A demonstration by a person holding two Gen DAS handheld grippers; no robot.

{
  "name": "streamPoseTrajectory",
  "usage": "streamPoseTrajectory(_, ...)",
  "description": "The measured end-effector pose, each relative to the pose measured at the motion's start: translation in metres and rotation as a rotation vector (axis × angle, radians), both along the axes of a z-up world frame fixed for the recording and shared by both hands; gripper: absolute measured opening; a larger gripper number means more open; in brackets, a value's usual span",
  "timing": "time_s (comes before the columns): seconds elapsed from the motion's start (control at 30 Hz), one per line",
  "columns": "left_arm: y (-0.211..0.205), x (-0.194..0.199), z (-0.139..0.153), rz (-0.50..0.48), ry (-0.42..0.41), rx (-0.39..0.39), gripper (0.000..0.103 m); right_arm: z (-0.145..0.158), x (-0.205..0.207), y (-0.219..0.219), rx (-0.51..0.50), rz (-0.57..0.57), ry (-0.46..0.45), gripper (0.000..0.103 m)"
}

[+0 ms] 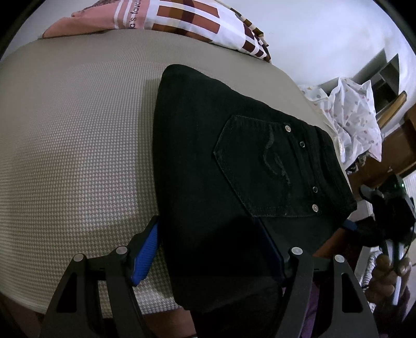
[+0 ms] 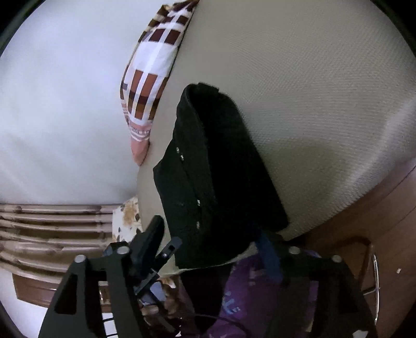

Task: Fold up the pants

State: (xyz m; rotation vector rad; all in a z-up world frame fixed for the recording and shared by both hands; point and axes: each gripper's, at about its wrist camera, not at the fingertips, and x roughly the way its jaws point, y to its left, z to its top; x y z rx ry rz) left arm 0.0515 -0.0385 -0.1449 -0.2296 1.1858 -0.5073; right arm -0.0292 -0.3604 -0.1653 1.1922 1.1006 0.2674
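Black pants (image 1: pixel 223 161) lie folded into a thick bundle on the beige textured bed (image 1: pixel 78 143), back pocket with rivets facing up. My left gripper (image 1: pixel 208 249) is open, its blue-padded fingers (image 1: pixel 147 253) straddling the bundle's near end. In the right wrist view the pants (image 2: pixel 218 171) lie near the bed's corner. My right gripper (image 2: pixel 213 249) is open, with the bundle's near edge between its fingers; its right blue pad (image 2: pixel 269 256) sits below that edge. The right gripper also shows in the left wrist view (image 1: pixel 384 215), beside the waistband.
A brown-and-white checked pillow (image 1: pixel 187 20) lies at the bed's far end, also in the right wrist view (image 2: pixel 148 85). A dotted white cloth (image 1: pixel 351 117) hangs over wooden furniture beyond the bed's right edge. A wooden bed frame (image 2: pixel 377 213) borders the mattress.
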Motion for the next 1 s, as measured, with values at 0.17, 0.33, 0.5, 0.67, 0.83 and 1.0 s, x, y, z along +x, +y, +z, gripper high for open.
streamPoseTrajectory(0.17, 0.001, -0.001, 0.000, 0.002, 0.003, -0.001, 0.072, 0.004, 0.025, 0.012, -0.077, 0.083, -0.012, 0.063)
streamPoseTrajectory(0.33, 0.010, 0.001, 0.003, 0.039, -0.021, 0.010, 0.072, 0.021, 0.041, 0.015, -0.074, 0.111, -0.077, 0.030)
streamPoseTrajectory(0.5, 0.026, 0.009, 0.006, 0.121, -0.017, -0.025, 0.072, 0.056, 0.061, 0.018, 0.007, 0.089, -0.248, 0.028)
streamPoseTrajectory(0.67, 0.021, 0.011, -0.003, 0.097, 0.008, -0.009, 0.072, 0.003, 0.043, -0.012, 0.011, -0.005, -0.166, 0.027)
streamPoseTrajectory(0.83, 0.006, 0.008, -0.001, 0.040, -0.034, 0.048, 0.072, -0.059, 0.028, -0.026, 0.208, -0.046, -0.017, 0.035)
streamPoseTrajectory(1.0, 0.008, 0.012, 0.002, 0.051, -0.024, 0.023, 0.072, -0.040, 0.030, -0.019, 0.123, 0.004, -0.048, 0.041)
